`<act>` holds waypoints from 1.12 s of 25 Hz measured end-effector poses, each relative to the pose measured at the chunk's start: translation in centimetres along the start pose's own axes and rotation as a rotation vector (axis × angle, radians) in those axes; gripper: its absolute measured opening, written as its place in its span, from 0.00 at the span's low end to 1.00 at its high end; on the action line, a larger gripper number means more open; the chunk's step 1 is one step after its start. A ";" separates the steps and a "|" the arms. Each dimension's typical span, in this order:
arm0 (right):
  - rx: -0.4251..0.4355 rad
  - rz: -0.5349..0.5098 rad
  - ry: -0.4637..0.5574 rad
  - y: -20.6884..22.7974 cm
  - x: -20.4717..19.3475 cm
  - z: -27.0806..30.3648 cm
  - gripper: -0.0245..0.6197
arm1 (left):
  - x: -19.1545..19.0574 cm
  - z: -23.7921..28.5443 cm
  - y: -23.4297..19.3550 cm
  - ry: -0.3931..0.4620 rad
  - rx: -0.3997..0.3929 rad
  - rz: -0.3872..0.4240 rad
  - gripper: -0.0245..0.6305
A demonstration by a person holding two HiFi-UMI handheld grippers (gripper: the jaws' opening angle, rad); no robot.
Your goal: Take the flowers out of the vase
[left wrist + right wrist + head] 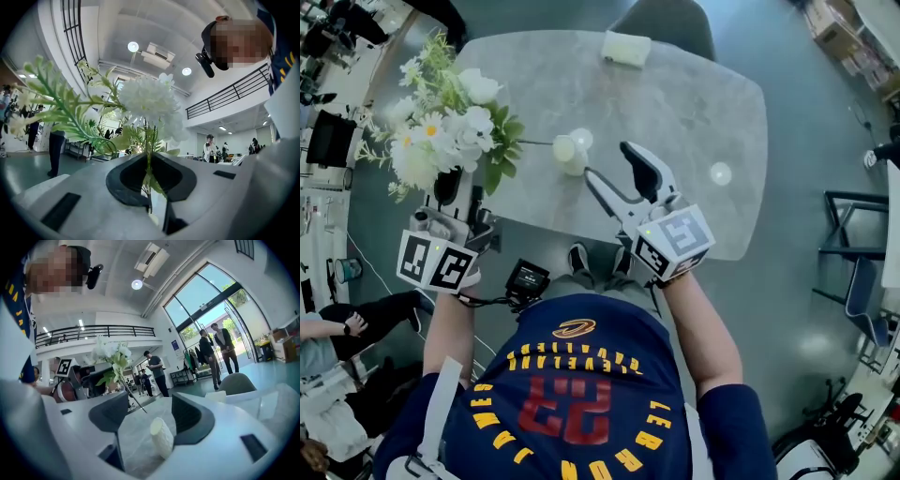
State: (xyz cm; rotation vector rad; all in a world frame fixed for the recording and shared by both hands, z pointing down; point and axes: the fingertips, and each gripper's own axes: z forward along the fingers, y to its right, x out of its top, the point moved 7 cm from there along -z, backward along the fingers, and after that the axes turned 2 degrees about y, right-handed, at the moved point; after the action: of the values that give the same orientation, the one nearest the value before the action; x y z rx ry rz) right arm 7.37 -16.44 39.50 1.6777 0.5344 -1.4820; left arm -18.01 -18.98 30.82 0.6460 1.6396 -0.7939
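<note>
Saw white artificial flowers with green leaves (450, 127) pinched by thin stems (149, 157) in near-closed left gripper (150, 187), clear of small white ribbed vase (569, 153) on grey stone-look table (694, 112), right gripper (605, 158) wide open near it, gripping nothing — flagged stem slip, or trailing stem toppling unheld vase.

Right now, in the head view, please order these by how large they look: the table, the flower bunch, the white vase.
1. table
2. flower bunch, though it is held nearer the camera, which enlarges it
3. white vase

The vase (569, 155) stands on the table (694, 103), the flowers (441, 127) left of it, apparently clear of its mouth.
</note>
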 end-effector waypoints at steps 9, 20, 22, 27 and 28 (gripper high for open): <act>-0.025 0.114 0.073 1.6 1.5 -4.3 0.07 | 0.1 0.0 1.2 0.039 0.039 -0.032 0.09; -0.065 0.056 0.100 0.9 5.1 -4.9 0.05 | 1.2 -1.3 0.5 0.058 0.072 -0.073 0.10; -0.070 0.025 0.099 0.8 5.6 -4.9 0.05 | 1.6 -1.2 0.4 0.064 0.076 -0.071 0.10; -0.090 0.000 0.098 -0.1 5.6 -5.3 0.05 | 2.0 -2.4 -0.1 0.080 0.084 -0.076 0.09; -0.093 -0.001 0.098 -0.3 5.6 -5.3 0.05 | 2.0 -2.7 -0.3 0.082 0.087 -0.080 0.09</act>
State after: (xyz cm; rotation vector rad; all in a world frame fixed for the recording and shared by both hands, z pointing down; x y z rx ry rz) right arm 11.61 -13.18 33.97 1.6828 0.6473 -1.3601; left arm -20.27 -17.05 29.26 0.6853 1.7216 -0.9107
